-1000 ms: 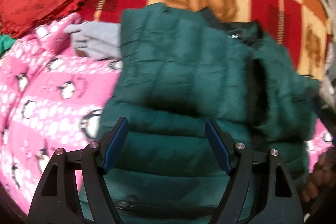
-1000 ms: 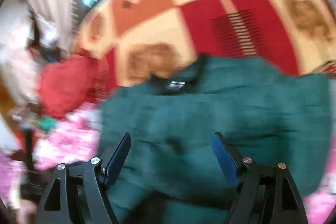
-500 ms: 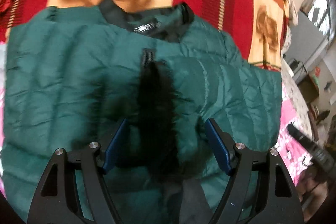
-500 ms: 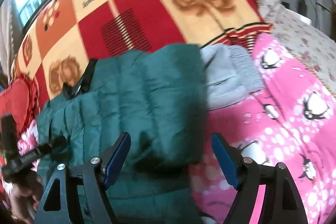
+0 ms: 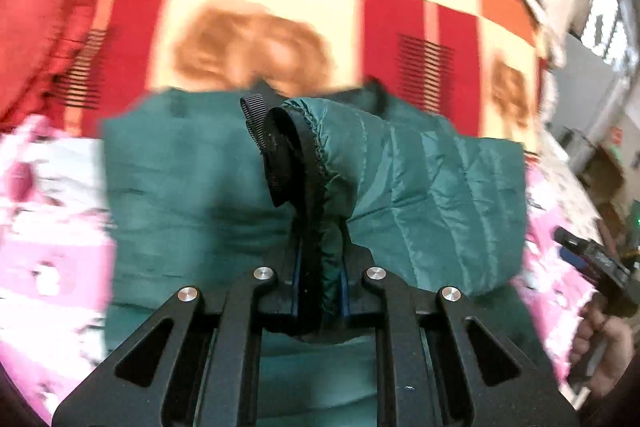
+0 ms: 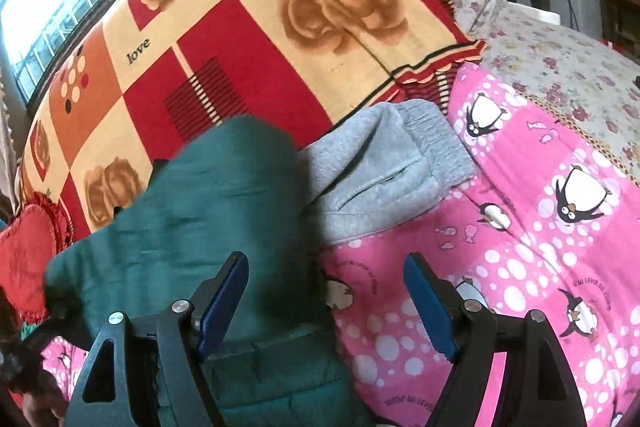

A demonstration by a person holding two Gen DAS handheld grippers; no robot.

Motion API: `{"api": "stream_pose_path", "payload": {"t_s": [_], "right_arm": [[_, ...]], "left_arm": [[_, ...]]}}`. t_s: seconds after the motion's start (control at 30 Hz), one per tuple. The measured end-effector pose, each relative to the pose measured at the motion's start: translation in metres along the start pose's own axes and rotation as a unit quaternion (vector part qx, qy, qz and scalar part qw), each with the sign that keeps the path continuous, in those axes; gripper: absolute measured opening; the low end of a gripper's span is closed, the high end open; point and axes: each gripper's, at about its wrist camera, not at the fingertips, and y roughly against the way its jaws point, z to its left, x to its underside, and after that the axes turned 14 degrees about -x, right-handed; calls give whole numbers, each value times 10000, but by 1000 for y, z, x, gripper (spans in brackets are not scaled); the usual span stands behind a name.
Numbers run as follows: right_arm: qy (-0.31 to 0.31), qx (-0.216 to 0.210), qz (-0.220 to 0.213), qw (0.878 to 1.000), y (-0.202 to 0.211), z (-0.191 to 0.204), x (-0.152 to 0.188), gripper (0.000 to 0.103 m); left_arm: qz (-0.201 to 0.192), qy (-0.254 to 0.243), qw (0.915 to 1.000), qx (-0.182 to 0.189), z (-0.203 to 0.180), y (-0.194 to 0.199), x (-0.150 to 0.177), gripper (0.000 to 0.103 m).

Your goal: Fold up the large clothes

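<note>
left gripper (image 5: 319,283) pinching green jacket (image 5: 420,187) cuff edge, right gripper (image 6: 326,303) spread over jacket's side

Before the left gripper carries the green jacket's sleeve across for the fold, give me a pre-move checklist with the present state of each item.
1. Left gripper shut on the sleeve cuff: ok.
2. Cuff seated deep between the fingers, not at the tips: ok.
3. Right gripper open and holding nothing: ok; it hovers over the jacket.
4. Jacket body flat on the bed: cannot tell, the view is blurred.
5. Grey garment apart from the jacket: not ok, the jacket's edge overlaps it.
6. Red heart pillow out of the fold path: cannot tell.
</note>
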Motion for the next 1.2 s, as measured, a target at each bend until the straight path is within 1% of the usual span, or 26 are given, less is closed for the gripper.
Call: {"api": "stream_pose_path", "payload": {"t_s": [0.13,0.2,0.27,0.3,0.33,0.4,0.47,0.53,0.57,0.6,0.63,0.67,0.7,0.73,0.77,0.83,0.87,0.9,0.93,0.97,1.03,1.07,1.1,1.13,1.17,1.2], "right_arm": [[60,101,-61,9999,-3,1,3,78],[123,87,-108,9998,-5,3,4,77],[87,42,-35,9999,-9,3,4,78],[84,0,70,9999,-13,4,2,78],[156,12,156,9998,-18,6,0,77],[425,-7,269,9987,-26,15,-3,77],[775,-220,348,9961,-36,29,-7,77],[1146,-563,363,9912,-46,45,-9,62],[1333,-730,407,9876,-54,56,-11,60],[1464,-890,431,9843,-61,65,-12,59],[1575,-1024,457,9811,-67,72,-11,58],[1662,-1134,521,9782,-75,79,-11,58],[1688,-1275,738,9746,-89,85,-8,58],[1687,-1294,904,9729,-100,88,-5,58],[1693,-1176,1118,9721,-117,89,0,58],[1772,-903,1418,9697,-140,86,11,59],[1836,-857,1515,9675,-151,84,18,59],[1864,-868,1521,9667,-154,84,20,59],[1848,-876,1526,9669,-155,83,20,59],[1804,-885,1541,9674,-154,82,19,60],[1728,-831,1623,9679,-152,83,16,60],[1661,-782,1420,9727,-144,86,8,59],[1645,-852,1168,9757,-136,89,0,58],[1672,-937,765,9785,-125,95,-10,58],[1730,-934,500,9792,-120,101,-18,58],[1774,-921,363,9791,-119,104,-22,58]], "left_arm": [[208,400,9972,-595,52,-18,-2,13],[500,563,9950,-664,62,-35,3,16],[842,918,9903,-622,71,-50,8,24],[909,1041,9886,-601,75,-50,9,27],[937,1150,9872,-580,77,-48,9,27],[842,1266,9869,-548,77,-37,7,27],[588,1371,9866,-656,80,-20,4,27],[77,1463,9842,-990,81,3,1,27],[-110,1485,9832,-1054,81,10,1,27],[-269,1435,9840,-1024,76,16,0,27],[-372,1230,9883,-824,65,19,-1,27],[-376,966,9929,-586,55,17,-2,28],[-315,699,9961,-447,44,12,0,28],[-156,416,9975,-543,32,2,3,28],[48,240,9965,-796,25,-12,7,28],[460,242,9914,-1199,29,-40,15,27],[670,378,9887,-1289,36,-53,19,28],[817,580,9878,-1191,45,-64,23,28],[817,670,9882,-1109,48,-65,25,27],[799,697,9884,-1084,50,-65,25,27],[772,545,9887,-1162,45,-63,25,28],[751,497,9888,-1187,43,-62,24,28],[714,543,9887,-1197,44,-61,24,27],[685,655,9885,-1180,45,-59,25,27],[681,756,9881,-1157,47,-59,26,27],[679,813,9877,-1154,47,-59,26,28]]}}
